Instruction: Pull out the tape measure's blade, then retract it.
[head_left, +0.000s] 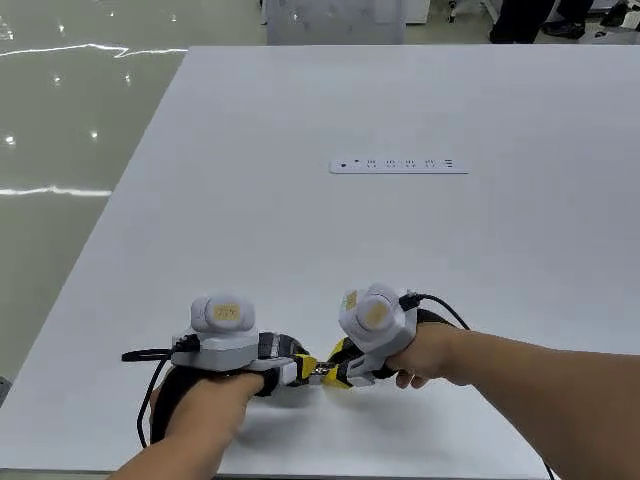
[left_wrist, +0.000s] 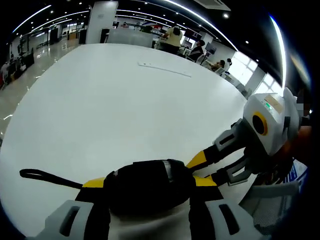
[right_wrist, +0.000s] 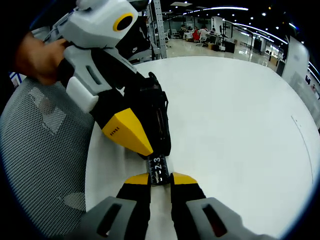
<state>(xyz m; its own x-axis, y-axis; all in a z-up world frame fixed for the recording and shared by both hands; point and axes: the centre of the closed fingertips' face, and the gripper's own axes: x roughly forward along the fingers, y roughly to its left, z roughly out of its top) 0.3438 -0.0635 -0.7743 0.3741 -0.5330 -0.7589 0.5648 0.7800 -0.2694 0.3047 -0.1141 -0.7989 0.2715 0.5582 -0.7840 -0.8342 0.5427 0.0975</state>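
Nearest, a person's left hand (head_left: 205, 405) held the left gripper (left_wrist: 149, 183), clamped around the black tape measure (right_wrist: 156, 117), with the white table (head_left: 300, 230) beneath it. From the tape measure a short blade (right_wrist: 157, 167) ran rightward, its end pinched by the right gripper (right_wrist: 159, 181) just beside; pulling would likely mean drawing straight rightward. A power strip (head_left: 398, 165) lay well beyond.

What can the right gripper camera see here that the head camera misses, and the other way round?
Right gripper view: the number 23 printed on the blade, pinched in the right gripper, and a mesh chair back. Head view: the person's right hand and the sockets along the power strip. Both: the left gripper clamping the black tape measure over the white table.
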